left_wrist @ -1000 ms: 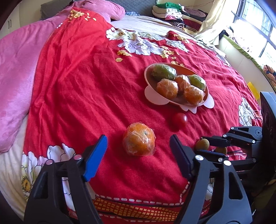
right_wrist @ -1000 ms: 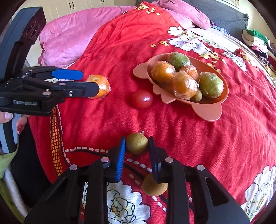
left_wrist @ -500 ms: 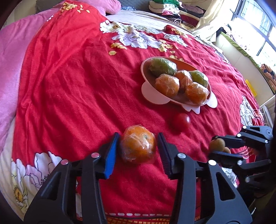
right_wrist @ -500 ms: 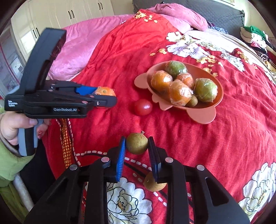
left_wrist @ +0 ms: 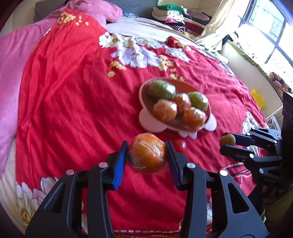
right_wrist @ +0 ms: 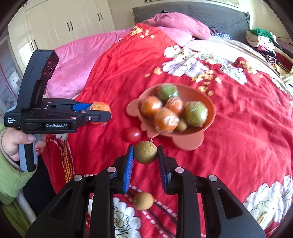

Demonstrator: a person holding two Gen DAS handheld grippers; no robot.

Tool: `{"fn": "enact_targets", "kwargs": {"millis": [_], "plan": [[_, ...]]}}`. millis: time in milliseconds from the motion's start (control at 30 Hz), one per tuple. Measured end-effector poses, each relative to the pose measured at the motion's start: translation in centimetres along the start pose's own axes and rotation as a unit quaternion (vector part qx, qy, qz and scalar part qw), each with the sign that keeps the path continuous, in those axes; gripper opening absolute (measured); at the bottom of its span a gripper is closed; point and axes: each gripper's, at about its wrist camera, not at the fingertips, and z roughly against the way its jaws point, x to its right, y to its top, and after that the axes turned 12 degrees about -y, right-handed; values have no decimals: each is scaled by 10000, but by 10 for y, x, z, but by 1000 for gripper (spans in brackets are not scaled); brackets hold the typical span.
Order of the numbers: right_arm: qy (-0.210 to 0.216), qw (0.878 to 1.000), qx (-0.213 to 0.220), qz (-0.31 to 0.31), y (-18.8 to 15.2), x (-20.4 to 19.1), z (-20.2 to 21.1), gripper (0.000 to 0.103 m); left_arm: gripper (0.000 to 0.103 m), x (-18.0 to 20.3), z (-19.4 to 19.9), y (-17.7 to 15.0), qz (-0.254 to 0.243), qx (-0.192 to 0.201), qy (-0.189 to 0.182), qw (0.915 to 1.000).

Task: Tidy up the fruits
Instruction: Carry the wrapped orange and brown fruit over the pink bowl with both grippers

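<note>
The orange point(left_wrist: 147, 153) between the left claw's point(left_wrist: 146, 155) blue ribbed pads wears shiny, crinkly clear wrap. The right claw point(right_wrist: 145, 155) pinches a brown fruit point(right_wrist: 145, 152) with dull, rough skin. Past it, the tomato point(right_wrist: 133, 134) is smooth and glossy, the bowl point(right_wrist: 208, 117) matt plastic, the blanket point(right_wrist: 238, 128) soft red cloth.

Red flowered bedspread point(left_wrist: 69, 102), pink blanket point(right_wrist: 78, 60), folded clothes point(left_wrist: 175, 16), white wardrobe point(right_wrist: 60, 23).
</note>
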Motion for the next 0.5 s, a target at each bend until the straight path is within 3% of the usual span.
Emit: {"fn": "enact_targets", "kwargs": {"millis": [500], "plan": [[-289,9990,225,-275,33,47,-8,25,34,18,-30,37,-212,-40,-129,9997]]}}
